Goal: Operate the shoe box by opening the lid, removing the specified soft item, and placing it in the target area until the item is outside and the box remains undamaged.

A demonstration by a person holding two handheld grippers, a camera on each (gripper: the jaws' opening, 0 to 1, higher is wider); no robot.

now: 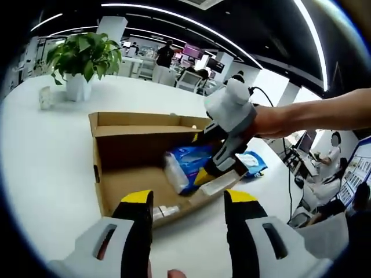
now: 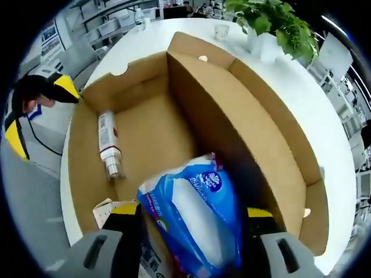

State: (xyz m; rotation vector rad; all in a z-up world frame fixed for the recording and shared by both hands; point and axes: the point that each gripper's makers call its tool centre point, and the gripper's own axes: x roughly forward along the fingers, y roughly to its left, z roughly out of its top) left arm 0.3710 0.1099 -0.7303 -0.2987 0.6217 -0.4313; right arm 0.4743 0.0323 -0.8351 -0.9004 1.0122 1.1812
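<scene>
An open brown shoe box point(image 1: 124, 153) lies on the white table, lid flap folded back. My right gripper point(image 1: 203, 172) reaches into it from the right and is shut on a blue soft pack point(image 1: 186, 164). In the right gripper view the pack point(image 2: 197, 223) sits between the yellow-tipped jaws of my right gripper point(image 2: 194, 213), just above the floor of the box point(image 2: 255, 133). My left gripper point(image 1: 189, 201) hovers open at the box's near edge with nothing between its fingers; it also appears at the left as the left gripper point(image 2: 36, 107), outside the box.
A white tube point(image 2: 108, 145) and a small carton point(image 2: 107, 207) lie on the box floor. A second blue pack point(image 1: 253, 162) rests on the table beyond the box. A potted plant point(image 1: 81, 58) and a small cup point(image 1: 44, 97) stand at the far table edge. People sit at the right.
</scene>
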